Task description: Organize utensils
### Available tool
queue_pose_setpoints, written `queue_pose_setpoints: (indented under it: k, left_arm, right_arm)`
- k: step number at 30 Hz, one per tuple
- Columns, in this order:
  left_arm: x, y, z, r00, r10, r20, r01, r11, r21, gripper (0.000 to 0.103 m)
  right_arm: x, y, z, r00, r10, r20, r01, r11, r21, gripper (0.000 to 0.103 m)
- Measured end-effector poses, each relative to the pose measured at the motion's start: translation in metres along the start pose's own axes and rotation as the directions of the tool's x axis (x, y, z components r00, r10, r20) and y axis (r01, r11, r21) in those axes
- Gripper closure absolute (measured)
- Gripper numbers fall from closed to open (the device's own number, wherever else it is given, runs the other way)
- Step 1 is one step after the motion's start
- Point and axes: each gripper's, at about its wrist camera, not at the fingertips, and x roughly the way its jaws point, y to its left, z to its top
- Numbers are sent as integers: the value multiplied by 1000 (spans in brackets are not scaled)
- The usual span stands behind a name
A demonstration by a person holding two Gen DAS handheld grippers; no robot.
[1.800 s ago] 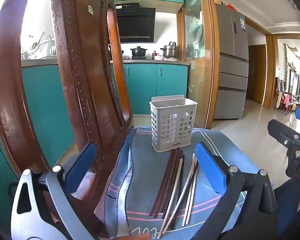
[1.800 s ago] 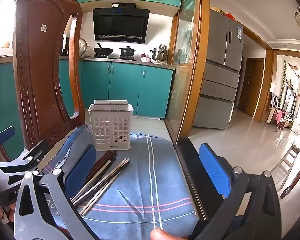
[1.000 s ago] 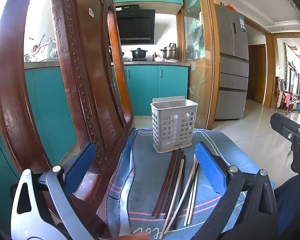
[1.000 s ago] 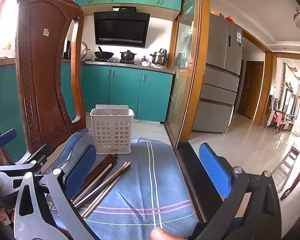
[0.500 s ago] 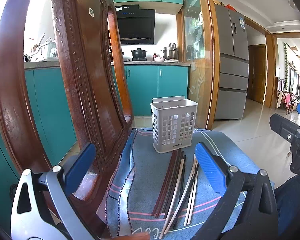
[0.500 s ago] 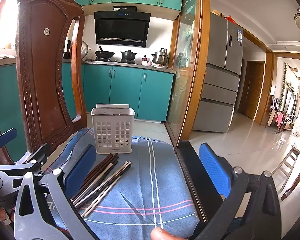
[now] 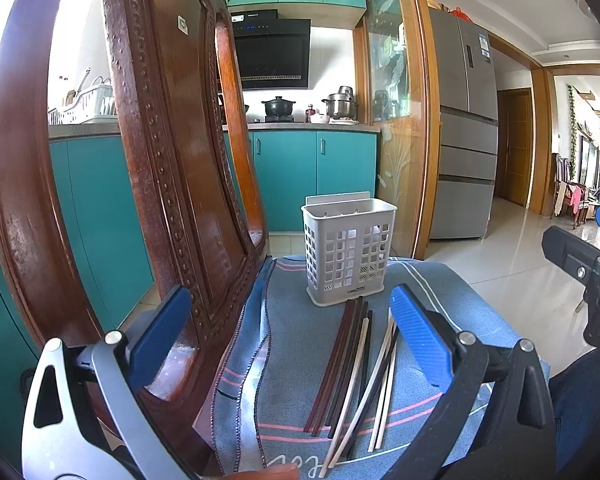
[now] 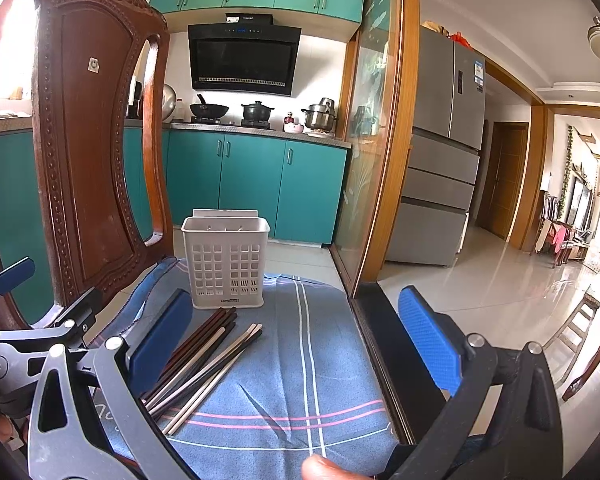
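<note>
Several chopsticks (image 7: 354, 372), dark and pale, lie in a loose bundle on a blue striped cloth (image 7: 284, 360); they also show in the right wrist view (image 8: 204, 364). A grey perforated utensil holder (image 7: 348, 250) stands upright just beyond their far tips, also in the right wrist view (image 8: 227, 262). My left gripper (image 7: 292, 340) is open and empty, hovering above the near ends of the chopsticks. My right gripper (image 8: 296, 340) is open and empty, over the cloth to the right of the chopsticks.
A carved wooden chair back (image 7: 152, 168) rises close on the left, also in the right wrist view (image 8: 88, 152). The cloth's right edge drops to a tiled floor (image 8: 480, 292). Teal kitchen cabinets (image 8: 260, 188) and a fridge (image 8: 444, 152) stand behind.
Both grippers have drifted only slightly; the views are almost the same. The chopsticks and holder have not moved.
</note>
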Motion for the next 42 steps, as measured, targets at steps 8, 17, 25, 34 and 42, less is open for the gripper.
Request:
queue_pose_setpoints:
  k: [8,17,25,34,42]
  left_arm:
    - [0,0,0,1000,1,1,-1,1000,-1,4]
    - [0,0,0,1000,1,2,-1,1000,-1,4]
    - [0,0,-1,1000,2,2,-2,1000,0,4]
    - [0,0,-1,1000,2,2,-2,1000,0,4]
    - [0,-1,-1,1000,3,2,-3,1000,1,4]
  right_arm:
    - [0,1,1,1000,2,5,-2,1000,0,3]
    - [-2,1,-2,1000,0,12,0,1000,-3,3]
    - [-2,1,-4,1000,1,14,-1,1000,-3,2]
    - [-3,1,-4,1000,0,16,0,1000,-4,3]
    - [-3,0,-5,1000,0,15,0,1000,-4,3]
